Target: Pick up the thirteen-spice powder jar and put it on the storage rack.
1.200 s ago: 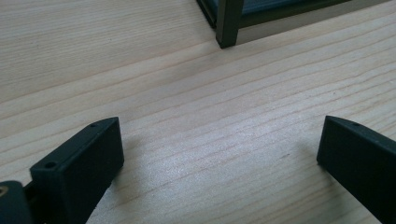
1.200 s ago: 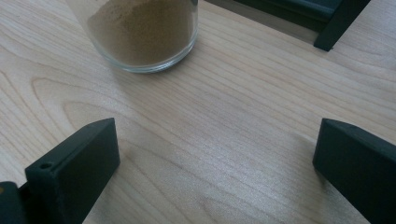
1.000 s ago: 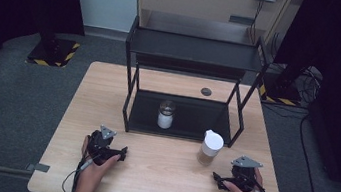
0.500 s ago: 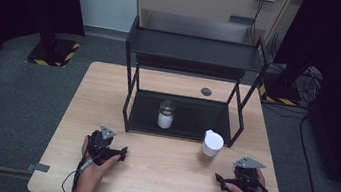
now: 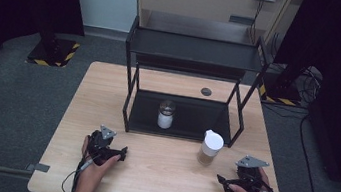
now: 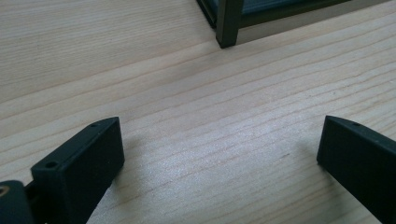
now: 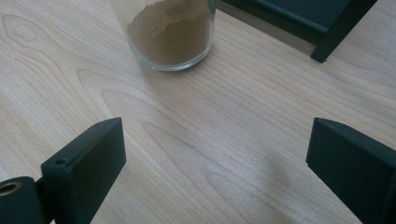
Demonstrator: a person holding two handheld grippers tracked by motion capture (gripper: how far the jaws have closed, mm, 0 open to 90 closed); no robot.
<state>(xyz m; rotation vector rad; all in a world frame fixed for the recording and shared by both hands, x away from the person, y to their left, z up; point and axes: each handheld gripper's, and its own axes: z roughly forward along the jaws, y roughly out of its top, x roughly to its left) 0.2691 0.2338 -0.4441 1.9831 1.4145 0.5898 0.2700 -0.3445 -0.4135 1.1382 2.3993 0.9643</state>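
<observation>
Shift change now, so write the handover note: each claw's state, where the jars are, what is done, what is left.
Left claw: open, nothing between its jaws, resting low at the table's near left.
Right claw: open and holding nothing; its jaws have just been closing a little. It points at the white-lidded jar, which holds brown powder and stands apart from it on the table in front of the black rack.
Second jar: on the rack's lower shelf, white contents.
Done: nothing gripped yet.
Left: probably pick up the white-lidded jar and shelve it.
</observation>
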